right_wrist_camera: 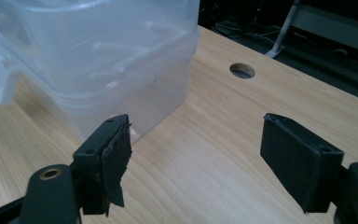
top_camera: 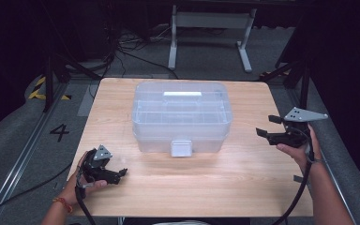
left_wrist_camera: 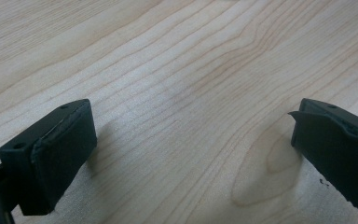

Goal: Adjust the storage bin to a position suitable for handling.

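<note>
From the high view, one clear plastic box (top_camera: pixel 182 116) sits at the middle of the wooden table (top_camera: pixel 178 187), lid on, with a white handle (top_camera: pixel 182 94) on top at the box's 12 o'clock side and a white latch (top_camera: pixel 181 148) hanging at its 6 o'clock side. There are two grippers: the left gripper (top_camera: pixel 120 174) rests low at about 8 o'clock from the box, well apart from it, and the right gripper (top_camera: pixel 268 126) is held off the table at about 3 o'clock, near the box's end but not touching it. The right gripper view adds what the overhead misses: a round hole (right_wrist_camera: pixel 242 70) in the tabletop (one, at that view's 1 o'clock) and the box's stacked lid and base seen from the side, with the right gripper (right_wrist_camera: pixel 193 161) standing wide and nothing between its pads. The left gripper view shows bare wood grain between the left gripper (left_wrist_camera: pixel 186 149) pads, also spread wide and empty. The one piece of writing that reads is a black "4" (top_camera: pixel 59 132) on the grey floor at 9 o'clock of the table; the box carries no label I can make out
</note>
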The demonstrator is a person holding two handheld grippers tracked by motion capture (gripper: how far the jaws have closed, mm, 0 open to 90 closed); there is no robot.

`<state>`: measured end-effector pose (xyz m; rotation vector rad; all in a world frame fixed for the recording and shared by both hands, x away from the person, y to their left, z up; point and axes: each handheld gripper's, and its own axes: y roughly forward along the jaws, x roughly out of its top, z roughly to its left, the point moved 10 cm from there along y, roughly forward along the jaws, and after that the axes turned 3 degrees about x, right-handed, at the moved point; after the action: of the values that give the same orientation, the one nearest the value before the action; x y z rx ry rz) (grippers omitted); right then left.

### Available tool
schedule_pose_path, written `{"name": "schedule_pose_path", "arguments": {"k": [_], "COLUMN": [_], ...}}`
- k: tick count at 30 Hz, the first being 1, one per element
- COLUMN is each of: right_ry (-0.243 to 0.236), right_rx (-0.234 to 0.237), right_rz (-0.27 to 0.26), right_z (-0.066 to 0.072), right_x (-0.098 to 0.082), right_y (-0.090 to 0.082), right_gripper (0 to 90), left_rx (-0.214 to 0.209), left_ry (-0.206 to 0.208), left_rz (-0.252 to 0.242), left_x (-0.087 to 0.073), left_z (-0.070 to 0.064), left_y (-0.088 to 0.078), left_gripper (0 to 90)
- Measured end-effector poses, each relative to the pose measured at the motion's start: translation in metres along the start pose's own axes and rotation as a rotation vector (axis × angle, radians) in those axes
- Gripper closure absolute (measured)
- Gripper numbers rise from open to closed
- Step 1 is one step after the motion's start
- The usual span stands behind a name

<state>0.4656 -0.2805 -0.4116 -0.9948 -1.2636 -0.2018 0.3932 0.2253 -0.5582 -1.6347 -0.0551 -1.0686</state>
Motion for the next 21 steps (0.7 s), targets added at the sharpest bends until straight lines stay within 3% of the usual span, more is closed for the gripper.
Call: {"name": "schedule_pose_path", "arguments": {"k": [10, 21], "right_ry": [-0.022, -0.064], "right_rx": [-0.01, 0.002], "right_rz": [-0.011, -0.036], "right_z": [0.002, 0.016], "right_x": [0.026, 0.053], "right_y": [0.006, 0.021], "right_gripper": [25.9, 28.1], "left_rx": [0.007, 0.002], "left_ry": [0.003, -0.005], "left_rz": [-0.002, 0.0], "left_x": [0.0, 0.0], "left_z": [0.001, 0.0], "left_y": [0.0, 0.0], "left_gripper": [0.6, 0.6]}}
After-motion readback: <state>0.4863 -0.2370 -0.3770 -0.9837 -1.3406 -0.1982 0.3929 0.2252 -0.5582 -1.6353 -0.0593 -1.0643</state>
